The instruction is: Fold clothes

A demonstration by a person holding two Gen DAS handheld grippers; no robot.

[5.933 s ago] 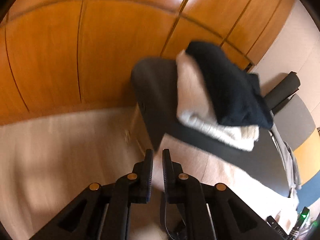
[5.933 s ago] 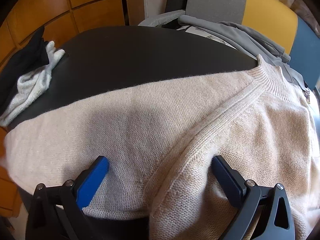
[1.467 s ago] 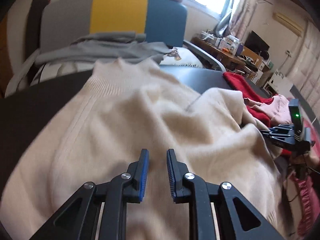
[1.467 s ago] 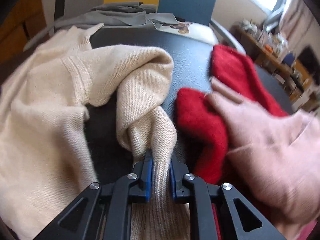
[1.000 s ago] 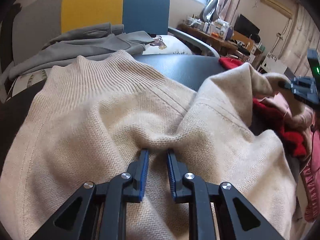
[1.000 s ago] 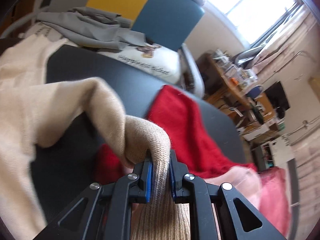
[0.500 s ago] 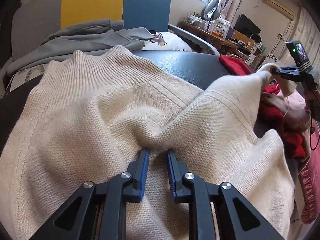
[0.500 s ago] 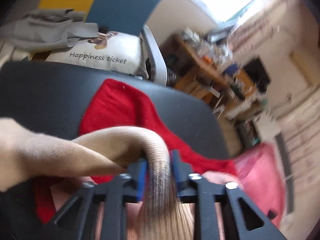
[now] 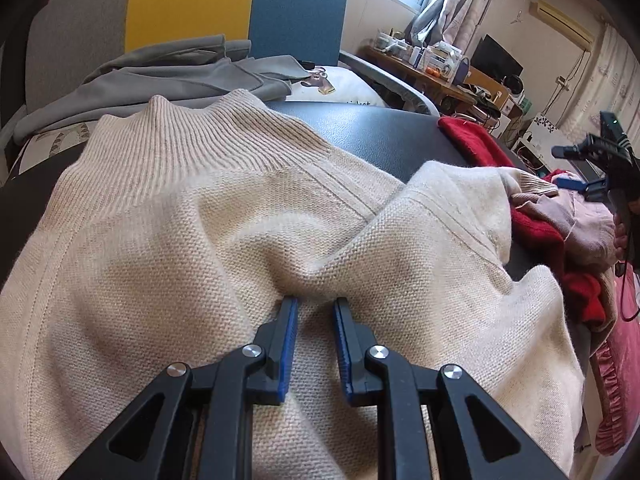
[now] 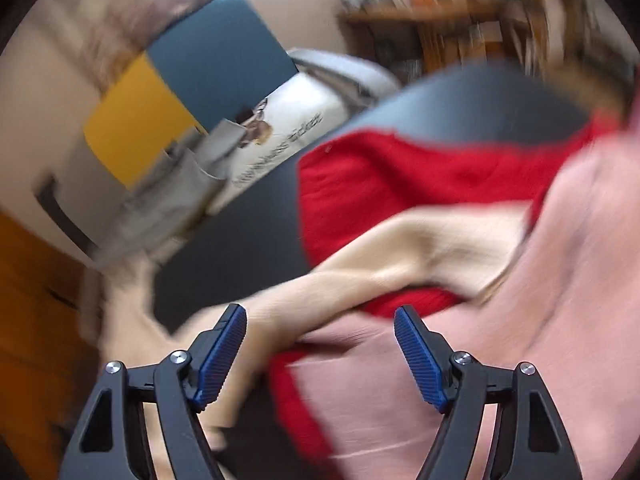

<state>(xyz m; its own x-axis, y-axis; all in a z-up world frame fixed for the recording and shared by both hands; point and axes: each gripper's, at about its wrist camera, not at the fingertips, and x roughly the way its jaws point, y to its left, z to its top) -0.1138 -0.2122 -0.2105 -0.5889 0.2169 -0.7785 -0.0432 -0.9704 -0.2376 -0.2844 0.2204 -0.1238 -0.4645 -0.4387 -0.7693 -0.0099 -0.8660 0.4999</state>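
A cream knit sweater (image 9: 200, 220) lies spread on the dark table (image 9: 380, 132), collar toward the chair. My left gripper (image 9: 314, 308) presses into its shoulder with narrow jaws, a pucker of knit wedged between the blue pads. The sweater's sleeve (image 10: 400, 248) stretches out to the right across a red sweater (image 10: 400, 168) and a pink garment (image 10: 540, 300). My right gripper (image 10: 320, 320) hangs over the sleeve's end, its jaws opening wide; the sleeve lies loose below them and touches neither pad. In the left wrist view the right gripper (image 9: 564, 168) sits at the far right, past the cuff (image 9: 532, 188).
Behind the table stands a grey, yellow and blue chair (image 9: 240, 8) draped with a grey garment (image 9: 168, 72) over a white printed cushion (image 10: 288, 132). A cluttered desk (image 9: 440, 68) fills the back right. Orange wood panelling (image 10: 24, 300) is at the left.
The right gripper pulled the sleeve out to the right over the red and pink clothes, rolled, then opened and let it go. The left gripper stayed pressed on the sweater.
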